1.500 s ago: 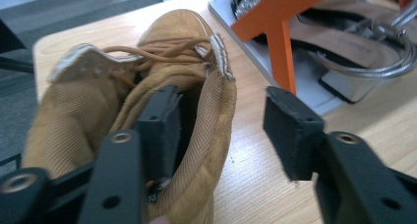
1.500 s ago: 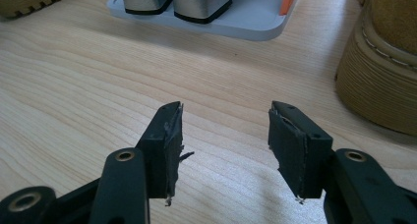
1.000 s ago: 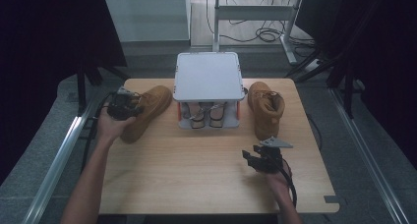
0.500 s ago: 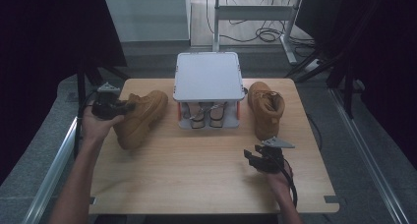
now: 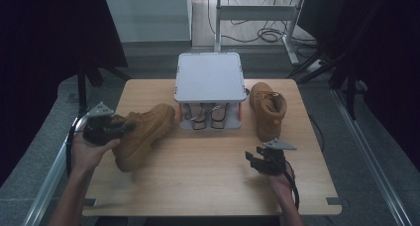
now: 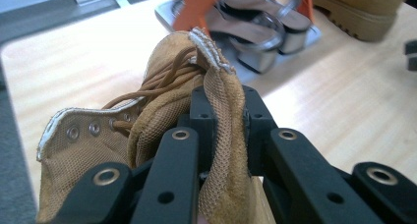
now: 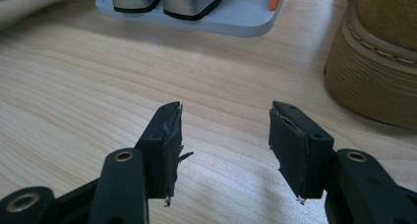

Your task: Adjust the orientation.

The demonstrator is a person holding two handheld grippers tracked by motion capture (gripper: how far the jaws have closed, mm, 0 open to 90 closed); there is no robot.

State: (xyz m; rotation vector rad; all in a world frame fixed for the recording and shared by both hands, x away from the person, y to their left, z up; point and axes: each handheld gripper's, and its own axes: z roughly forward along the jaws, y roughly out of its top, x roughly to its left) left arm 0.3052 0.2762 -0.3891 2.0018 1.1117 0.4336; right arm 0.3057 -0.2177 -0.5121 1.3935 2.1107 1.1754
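From the high view we see the left tool (image 5: 101,128) at the left edge of the wooden surface (image 5: 208,181), gripping the collar end of a tan boot (image 5: 143,135). The boot lies at a slant with its toe pointing toward a small grey rack (image 5: 210,78) at the middle back of the surface; whether its sole rests on the wood we cannot tell. Under the rack's flat top sit a pair of silver sandals (image 5: 208,117) between orange posts. A second tan boot (image 5: 267,109) stands just to the right of the rack. The right tool (image 5: 265,161) is over the near right part of the surface, just in front of that second boot and well apart from the held one.

In the left gripper view we see the left tool (image 6: 223,121) with its jaws pressed on a fold of the tan boot's (image 6: 162,121) mesh-lined collar, the laces and eyelets showing to the left. Beyond lie the silver sandals (image 6: 255,32) on the rack's base.

In the right gripper view we see the right tool (image 7: 223,130) with its jaws spread and only bare wood between them. The second tan boot's (image 7: 378,62) ridged sole stands near on the right, and the grey rack's (image 7: 206,20) base lies ahead.
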